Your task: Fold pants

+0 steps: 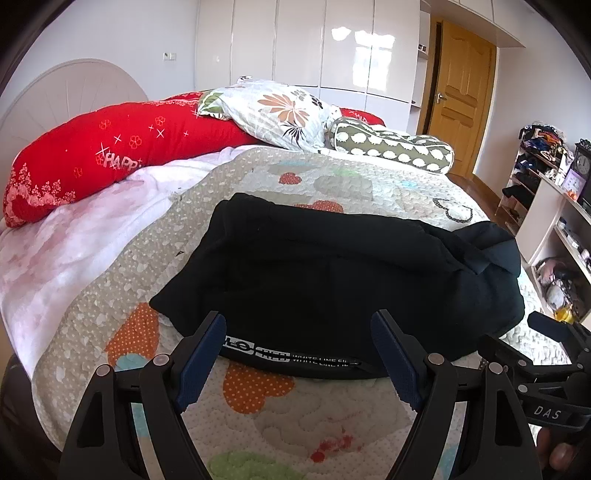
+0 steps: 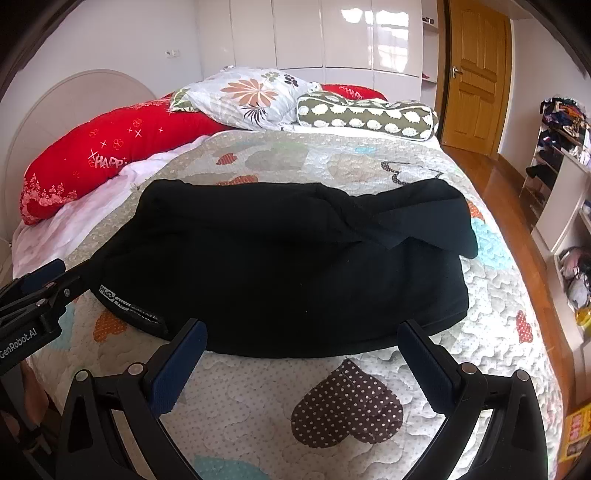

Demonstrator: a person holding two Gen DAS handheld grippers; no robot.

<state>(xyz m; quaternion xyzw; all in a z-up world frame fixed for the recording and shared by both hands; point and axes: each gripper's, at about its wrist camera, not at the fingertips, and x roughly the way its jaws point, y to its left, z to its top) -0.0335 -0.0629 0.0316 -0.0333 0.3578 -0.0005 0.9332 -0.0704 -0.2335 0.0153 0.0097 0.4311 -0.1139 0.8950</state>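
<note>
Black pants folded into a wide bundle, lying across the quilted bed cover near the bed's foot edge, waistband with white lettering turned toward the left gripper. Loose black fold of fabric draped over the bundle's far right part, toward the bed's right edge. Left gripper poised just short of the waistband, jaws wide apart, blue pads either side of the lettering, nothing between them. Right gripper poised at the near edge of the bundle further toward the bed's right edge, jaws likewise wide apart and empty, blue pads above bare quilt. Contact between pad tips and cloth not discernible in either view. Brown dotted heart patch on the cover directly between the right jaws; orange dotted heart patch below the waistband. At the head edge of the bed: red bolster at left, floral pillow in the middle, sheep-print bolster at right. White headboard behind the red bolster. Pale pink blanket along the bed's left edge. White wardrobe and wooden door beyond the bed; open shelving with clothing at far right.
</note>
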